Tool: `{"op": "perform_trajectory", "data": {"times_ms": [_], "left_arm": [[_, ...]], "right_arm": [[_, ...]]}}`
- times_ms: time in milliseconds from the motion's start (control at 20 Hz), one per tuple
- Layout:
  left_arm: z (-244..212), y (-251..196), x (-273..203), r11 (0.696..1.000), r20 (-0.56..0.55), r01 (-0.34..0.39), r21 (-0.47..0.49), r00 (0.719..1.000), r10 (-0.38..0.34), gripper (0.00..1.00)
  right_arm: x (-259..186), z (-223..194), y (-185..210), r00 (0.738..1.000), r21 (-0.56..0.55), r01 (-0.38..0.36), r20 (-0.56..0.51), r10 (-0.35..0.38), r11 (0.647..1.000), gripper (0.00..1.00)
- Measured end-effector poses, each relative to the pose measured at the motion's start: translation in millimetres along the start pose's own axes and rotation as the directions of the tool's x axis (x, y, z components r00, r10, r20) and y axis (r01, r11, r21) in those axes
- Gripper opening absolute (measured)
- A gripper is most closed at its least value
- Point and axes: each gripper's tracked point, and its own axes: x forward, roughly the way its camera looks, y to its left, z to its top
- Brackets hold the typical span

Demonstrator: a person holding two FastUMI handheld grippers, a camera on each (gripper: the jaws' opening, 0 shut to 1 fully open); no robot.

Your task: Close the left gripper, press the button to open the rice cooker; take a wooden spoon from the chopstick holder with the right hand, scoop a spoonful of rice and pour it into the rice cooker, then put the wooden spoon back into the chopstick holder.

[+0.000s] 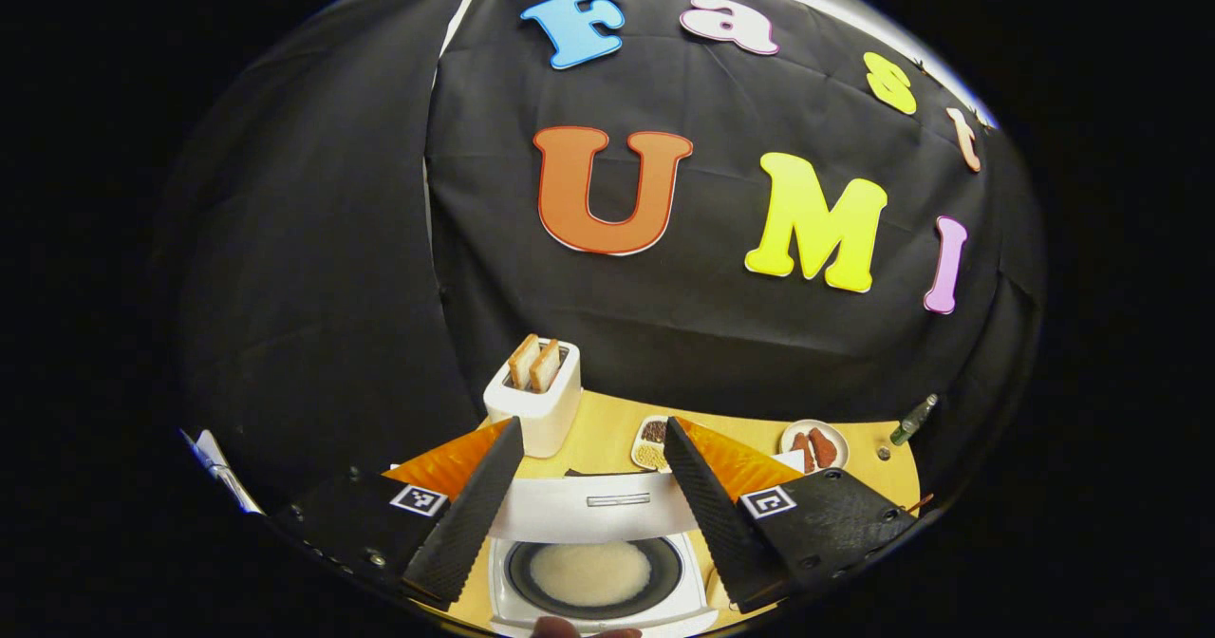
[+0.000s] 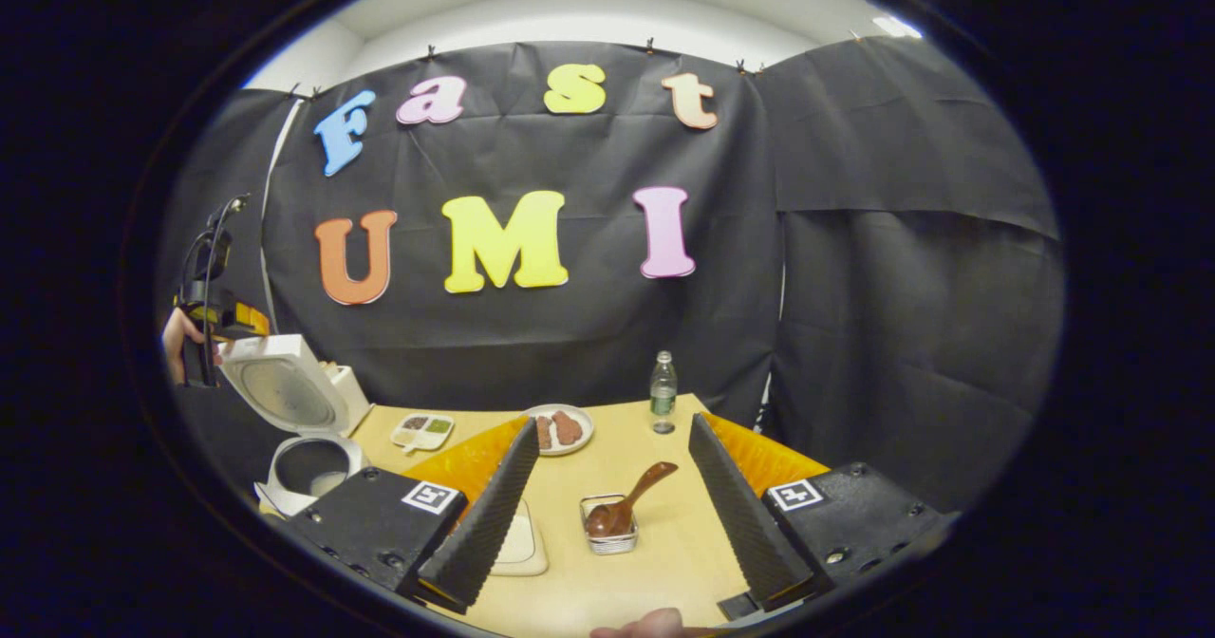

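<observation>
**Cooker open, spoon resting in its holder**

The rice cooker (image 1: 598,562) is seen with its lid (image 1: 593,515) raised and white rice in the dark inner pot (image 1: 590,573). The left gripper (image 1: 593,496) is held above it with its fingers spread wide and nothing between them. The right gripper (image 2: 607,496) is likewise spread and empty, poised over the yellow table (image 2: 664,562).

The wooden spoon (image 2: 631,503) is found lying bowl-down in the small wire chopstick holder (image 2: 609,535), its handle slanting up and away towards the water bottle (image 2: 663,393). Just beside the holder, on the side towards the cooker, a pale shallow dish (image 2: 520,543) is partly hidden by a gripper finger; whether it holds rice cannot be told.

The spoon is judged to be light, stiff and smooth, so some slipping or twisting between the ridged pads is to be expected. The free part of the handle, clear of the holder's rim, is judged the best place to be gripped. The holder looks light and may be dragged or tipped if the spoon is pulled sideways.

The pot's contents and a toaster (image 1: 533,399) with two slices beyond the cooker are supplied by the left gripper view. The spoon, holder, bottle and the far-off cooker (image 2: 302,429) with a hand (image 2: 176,339) beside its lid are given by the right gripper view.
</observation>
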Motion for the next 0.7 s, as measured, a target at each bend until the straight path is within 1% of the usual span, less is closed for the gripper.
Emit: {"op": "perform_trajectory", "data": {"times_ms": [150,350,550,700], "left_arm": [[-39,-7,-26,1.000,-0.073,0.017,-0.023,0.997,-0.018,0.97],[-99,-10,-48,0.998,-0.174,0.024,-0.062,0.984,-0.034,0.96],[-149,-8,-59,0.996,-0.269,0.004,-0.088,0.963,-0.027,0.97],[-179,-9,-55,0.996,-0.332,-0.004,-0.092,0.943,-0.027,0.97]], "right_arm": [[0,-2,4,0.999,-0.004,-0.040,-0.006,0.040,0.999,1.00],[-5,-8,10,0.996,-0.005,-0.091,-0.016,0.091,0.996,0.99],[-7,-16,14,0.992,-0.011,-0.123,-0.036,0.123,0.992,1.00],[-6,-20,12,0.990,-0.002,-0.133,-0.048,0.133,0.991,0.99]]}}
